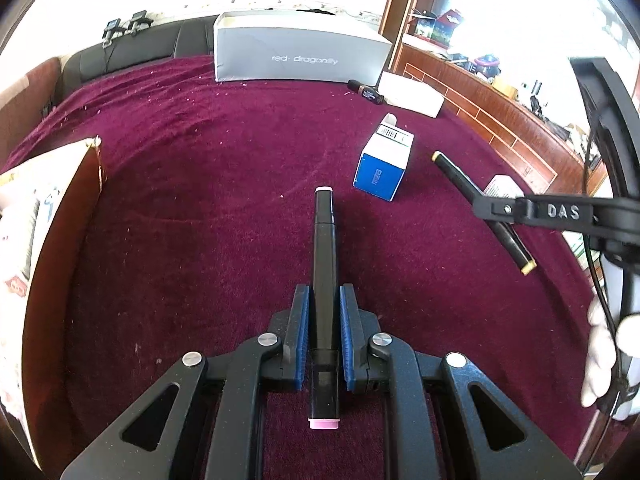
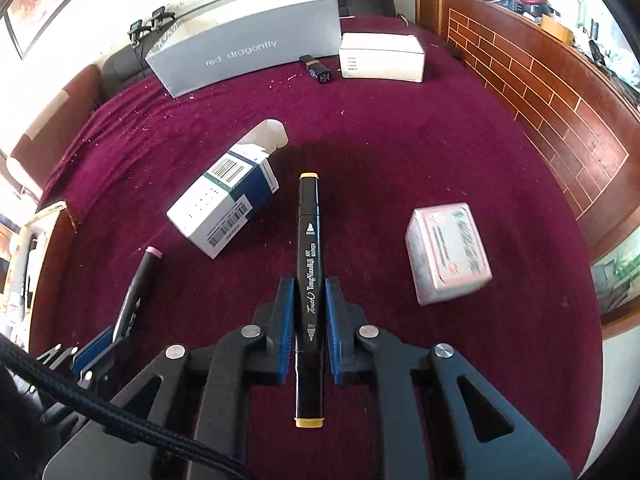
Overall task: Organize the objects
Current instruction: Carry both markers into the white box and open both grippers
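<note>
Left tool pinches a black marker w/ pink end caps betw. its blue pads, marker lying along the fingers, pointing fwd over the maroon cloth of the table. Right tool likewise clamps a black marker w/ yellow caps, printed "Touch", held lengthwise in the jaws above the cloth. Just ahead-left of the right tool lies a blue & white carton on its side, flap open; ahead-right sits a small pink-edged white box. In the left wrist view the carton is ahead-right of the pink marker, well apart from it. At the far edge: long grey box marked "red dragonfly", a white box beside it, a small dark item betw. them. Opened packet at far left of the left view
</note>
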A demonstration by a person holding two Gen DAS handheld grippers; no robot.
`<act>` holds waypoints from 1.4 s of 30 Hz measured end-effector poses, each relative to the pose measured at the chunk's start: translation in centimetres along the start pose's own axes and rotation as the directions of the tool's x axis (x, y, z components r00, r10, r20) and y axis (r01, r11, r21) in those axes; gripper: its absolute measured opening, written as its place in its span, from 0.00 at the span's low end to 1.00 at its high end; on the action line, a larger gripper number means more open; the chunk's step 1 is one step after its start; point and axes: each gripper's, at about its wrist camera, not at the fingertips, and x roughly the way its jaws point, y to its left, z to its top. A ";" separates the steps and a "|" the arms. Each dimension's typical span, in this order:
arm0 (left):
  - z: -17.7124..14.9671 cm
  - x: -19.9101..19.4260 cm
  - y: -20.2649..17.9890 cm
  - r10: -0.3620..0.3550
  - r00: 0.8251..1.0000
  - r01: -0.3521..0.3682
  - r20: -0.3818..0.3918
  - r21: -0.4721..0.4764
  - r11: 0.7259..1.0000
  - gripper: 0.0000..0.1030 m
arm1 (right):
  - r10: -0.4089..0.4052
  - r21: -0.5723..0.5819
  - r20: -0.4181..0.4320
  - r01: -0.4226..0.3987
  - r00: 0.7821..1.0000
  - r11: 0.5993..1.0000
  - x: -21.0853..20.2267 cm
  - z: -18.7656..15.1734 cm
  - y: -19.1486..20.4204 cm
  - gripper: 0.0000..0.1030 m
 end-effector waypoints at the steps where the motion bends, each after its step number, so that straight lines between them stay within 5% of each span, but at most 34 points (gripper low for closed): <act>1: 0.0 -0.3 0.2 -0.008 1.000 0.008 0.004 -0.011 1.000 0.11 | 0.007 0.005 0.001 -0.007 1.000 1.000 -0.2 -0.2 -0.1 0.12; 19: -1.3 -9.1 1.8 -0.070 0.991 0.075 0.110 -0.039 0.996 0.11 | 0.181 -0.008 0.080 -0.181 0.980 0.983 -5.9 -2.3 3.6 0.12; 29: -1.5 -14.4 10.7 0.113 0.977 -0.086 0.183 -0.149 0.985 0.11 | 0.341 -0.108 0.043 -0.334 0.939 0.936 -6.4 -2.2 12.1 0.12; 35: -2.0 -15.1 17.2 0.253 0.956 -0.214 0.149 -0.234 0.948 0.11 | 0.405 -0.174 -0.015 -0.401 0.914 0.899 -5.1 -2.6 18.3 0.12; 42: -2.2 -13.0 22.7 0.315 0.947 -0.283 0.069 -0.292 0.914 0.11 | 0.473 -0.196 -0.138 -0.492 0.870 0.848 -1.4 -2.6 25.5 0.13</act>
